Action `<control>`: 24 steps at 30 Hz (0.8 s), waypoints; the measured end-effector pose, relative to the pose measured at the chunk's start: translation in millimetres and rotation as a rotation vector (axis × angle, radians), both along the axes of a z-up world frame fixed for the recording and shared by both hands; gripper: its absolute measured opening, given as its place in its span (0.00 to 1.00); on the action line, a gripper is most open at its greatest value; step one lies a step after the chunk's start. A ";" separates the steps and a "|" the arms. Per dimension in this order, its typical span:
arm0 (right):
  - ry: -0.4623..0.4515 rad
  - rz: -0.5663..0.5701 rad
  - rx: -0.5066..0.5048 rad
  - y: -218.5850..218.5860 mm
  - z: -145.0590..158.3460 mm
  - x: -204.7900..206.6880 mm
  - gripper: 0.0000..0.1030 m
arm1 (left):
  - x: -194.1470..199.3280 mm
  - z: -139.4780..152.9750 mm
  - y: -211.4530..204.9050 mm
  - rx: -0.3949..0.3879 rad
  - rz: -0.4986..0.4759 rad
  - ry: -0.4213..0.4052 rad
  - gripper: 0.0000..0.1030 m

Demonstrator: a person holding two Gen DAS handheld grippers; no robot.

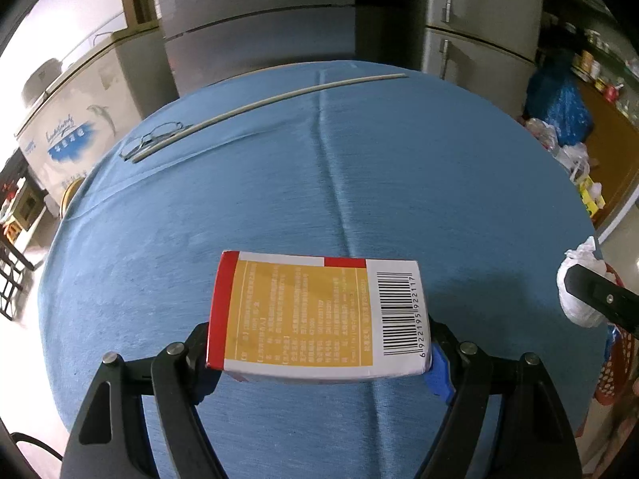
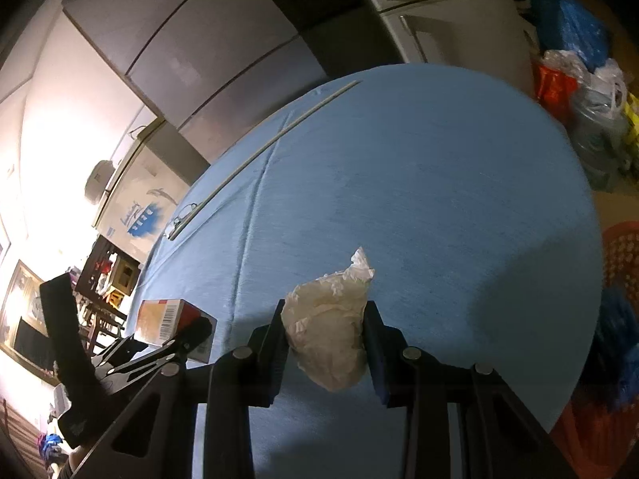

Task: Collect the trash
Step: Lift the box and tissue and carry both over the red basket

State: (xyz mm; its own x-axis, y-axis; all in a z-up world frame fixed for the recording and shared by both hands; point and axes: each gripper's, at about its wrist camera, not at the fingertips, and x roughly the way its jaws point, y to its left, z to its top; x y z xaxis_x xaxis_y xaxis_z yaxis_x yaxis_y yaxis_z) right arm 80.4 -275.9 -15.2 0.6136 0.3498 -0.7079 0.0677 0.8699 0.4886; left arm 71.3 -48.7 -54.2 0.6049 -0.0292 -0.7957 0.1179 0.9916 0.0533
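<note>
My left gripper (image 1: 319, 353) is shut on a red, yellow and white cardboard box (image 1: 315, 315) with a barcode, held above the blue tablecloth (image 1: 279, 183). That box (image 2: 167, 321) and the left gripper show at the lower left of the right wrist view. My right gripper (image 2: 325, 343) is shut on a crumpled white plastic bag (image 2: 329, 327), lifted over the cloth. The same bag (image 1: 579, 295) and a right finger appear at the right edge of the left wrist view.
A long pale stick (image 1: 271, 101) and a pair of glasses (image 1: 149, 139) lie at the table's far left. A red perforated basket (image 2: 621, 259) stands off the right edge. Fridges (image 1: 255, 20) stand behind; full plastic bags (image 2: 591, 111) are piled far right.
</note>
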 end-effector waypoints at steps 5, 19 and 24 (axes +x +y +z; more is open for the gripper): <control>-0.008 -0.008 -0.012 -2.5 1.5 -1.4 0.36 | -3.2 -0.1 -9.1 0.003 -0.027 -0.002 0.79; -0.038 -0.034 0.007 -14.2 6.5 -10.2 0.37 | -15.5 8.6 -36.4 0.029 -0.093 -0.015 0.79; -0.049 -0.050 0.017 -24.8 9.2 -18.8 0.37 | -19.3 11.8 -53.4 0.046 -0.130 -0.013 0.79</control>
State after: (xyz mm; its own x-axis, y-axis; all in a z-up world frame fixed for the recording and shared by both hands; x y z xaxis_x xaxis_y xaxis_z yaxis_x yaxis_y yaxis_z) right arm 61.6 -300.7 -6.0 0.6644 0.3295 -0.6709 0.0867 0.8575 0.5071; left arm 52.0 -102.1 -42.4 0.6088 -0.0717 -0.7901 0.2444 0.9644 0.1008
